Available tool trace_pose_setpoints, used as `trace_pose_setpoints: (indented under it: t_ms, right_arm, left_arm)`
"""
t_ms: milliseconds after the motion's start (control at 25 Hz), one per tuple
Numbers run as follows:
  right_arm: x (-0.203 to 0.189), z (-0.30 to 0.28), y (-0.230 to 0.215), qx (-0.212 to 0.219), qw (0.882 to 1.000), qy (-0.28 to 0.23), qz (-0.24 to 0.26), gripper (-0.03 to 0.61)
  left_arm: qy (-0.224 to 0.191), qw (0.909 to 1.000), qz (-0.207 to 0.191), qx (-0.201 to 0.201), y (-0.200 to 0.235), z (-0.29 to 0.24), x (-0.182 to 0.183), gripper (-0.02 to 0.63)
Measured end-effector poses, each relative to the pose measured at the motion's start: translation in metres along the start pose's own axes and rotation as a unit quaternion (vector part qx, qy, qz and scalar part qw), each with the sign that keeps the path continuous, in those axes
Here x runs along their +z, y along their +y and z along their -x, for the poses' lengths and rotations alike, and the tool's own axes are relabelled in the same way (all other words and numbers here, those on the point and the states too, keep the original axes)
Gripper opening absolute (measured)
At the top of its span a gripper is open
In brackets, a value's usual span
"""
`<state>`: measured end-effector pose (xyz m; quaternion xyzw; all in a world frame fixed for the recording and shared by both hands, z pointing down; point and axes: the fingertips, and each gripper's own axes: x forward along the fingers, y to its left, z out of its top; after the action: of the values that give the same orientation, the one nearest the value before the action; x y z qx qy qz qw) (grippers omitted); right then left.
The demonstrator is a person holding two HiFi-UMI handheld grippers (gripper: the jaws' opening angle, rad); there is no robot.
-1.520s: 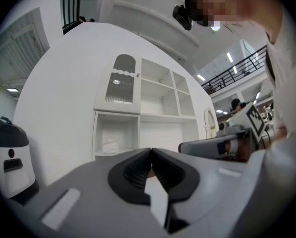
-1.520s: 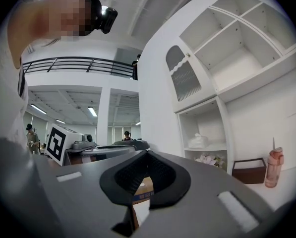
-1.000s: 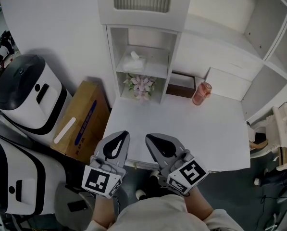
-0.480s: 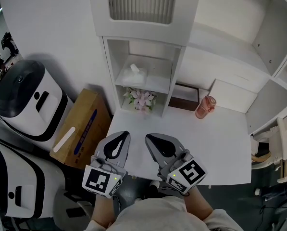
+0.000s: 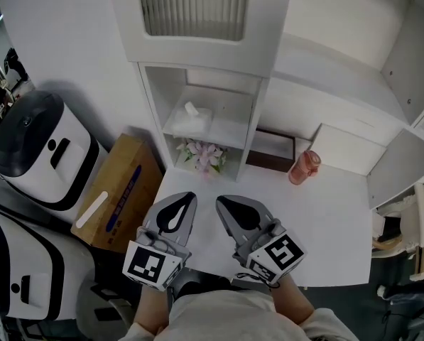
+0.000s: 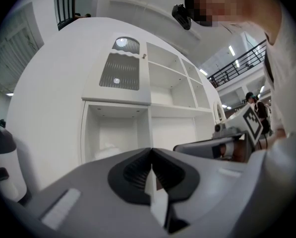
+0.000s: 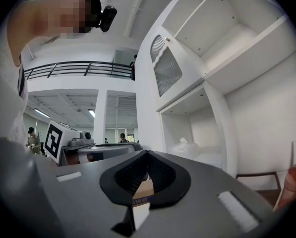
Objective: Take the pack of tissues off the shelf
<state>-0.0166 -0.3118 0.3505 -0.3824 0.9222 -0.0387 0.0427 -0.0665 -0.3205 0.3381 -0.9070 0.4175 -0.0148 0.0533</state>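
Flowers (image 5: 203,155) under tissue pack (image 5: 194,121) show in head view only. Left gripper (image 6: 151,151), right gripper (image 7: 147,153): jaws clenched, empty.

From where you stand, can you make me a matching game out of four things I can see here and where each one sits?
Things:
1. pack of tissues
2. flowers
3. pink bottle
4. cardboard box

Places:
A. off the table, at its left side
B. on the table, at the back right
C. on the shelf
D. under the shelf

Pairs: 1-C, 2-D, 3-B, 4-A
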Motion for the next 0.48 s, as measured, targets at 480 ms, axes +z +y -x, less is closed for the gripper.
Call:
trace_pose_setpoints:
  t_ms: [480]
  right_arm:
    - [-0.008,-0.014,-0.030,-0.021,1.000,0.004,-0.014,0.002]
  left_arm:
    - [0.008,0.9999,-0.002,-0.010,0.013,-0.028,-0.009,0.002]
